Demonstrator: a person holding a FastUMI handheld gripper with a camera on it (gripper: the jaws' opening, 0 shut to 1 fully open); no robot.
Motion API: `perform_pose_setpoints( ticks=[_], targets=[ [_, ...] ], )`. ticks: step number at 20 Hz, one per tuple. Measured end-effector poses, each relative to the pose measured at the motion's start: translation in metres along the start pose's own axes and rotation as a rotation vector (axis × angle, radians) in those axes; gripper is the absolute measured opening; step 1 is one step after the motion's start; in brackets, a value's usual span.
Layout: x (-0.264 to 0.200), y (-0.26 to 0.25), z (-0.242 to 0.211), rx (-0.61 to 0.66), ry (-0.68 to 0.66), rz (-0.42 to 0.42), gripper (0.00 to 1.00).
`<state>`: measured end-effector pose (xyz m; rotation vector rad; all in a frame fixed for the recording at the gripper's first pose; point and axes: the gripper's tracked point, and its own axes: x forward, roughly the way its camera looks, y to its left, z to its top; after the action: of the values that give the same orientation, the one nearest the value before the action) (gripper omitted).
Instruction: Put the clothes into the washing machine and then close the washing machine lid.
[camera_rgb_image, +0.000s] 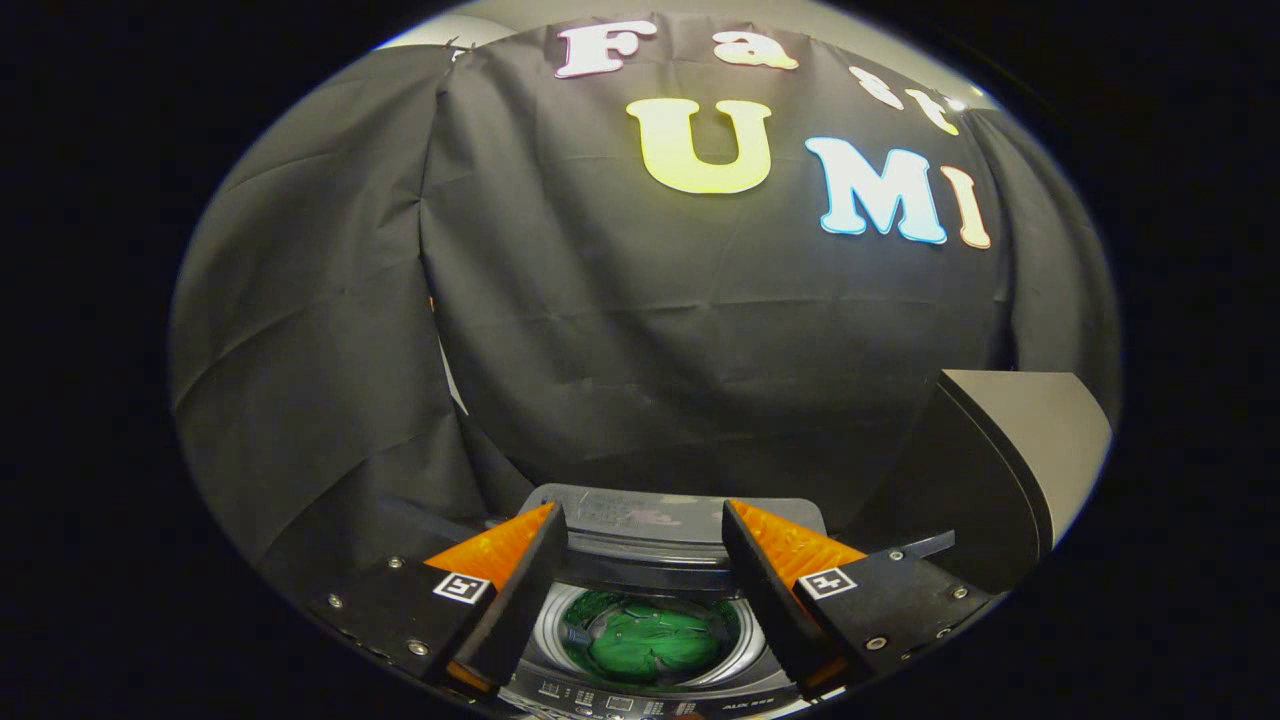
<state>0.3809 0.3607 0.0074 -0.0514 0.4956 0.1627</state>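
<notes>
Lighting is dim and even, with brightness strongest overhead. Fisheye distortion bows the booth wall outward and bends its folds near the edges. Focus is sharp centrally; the washing machine drum gleams faintly between the open claw fingers.

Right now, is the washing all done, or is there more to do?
Partly done. The green clothes already lie inside the drum of the washing machine. The gripper hangs above the opening with its fingers apart and nothing between them. The lid stands up at the back, so closing it is what's left.
</notes>
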Motion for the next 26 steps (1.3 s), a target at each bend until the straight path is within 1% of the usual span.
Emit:
perform_pose_setpoints(
  ticks=[5, 8, 12, 14, 16, 19, 23, 26],
  targets=[
    [-0.013, 0.007, -0.037, -0.052, 0.031, 0.025, 0.96],
    [-0.018, 0.012, -0.059, -0.046, 0.045, 0.039, 0.96],
    [-0.026, 0.018, -0.070, -0.028, 0.045, 0.059, 0.96],
    [-0.033, 0.028, -0.068, -0.019, 0.024, 0.101, 0.96],
    [-0.049, 0.037, -0.057, -0.027, -0.030, 0.133, 0.96],
    [-0.082, 0.031, -0.035, -0.052, -0.117, 0.125, 0.96],
    [-0.119, -0.002, -0.010, -0.051, -0.201, 0.103, 0.96],
    [-0.153, -0.040, 0.008, -0.065, -0.280, 0.076, 0.96]
  ],
)
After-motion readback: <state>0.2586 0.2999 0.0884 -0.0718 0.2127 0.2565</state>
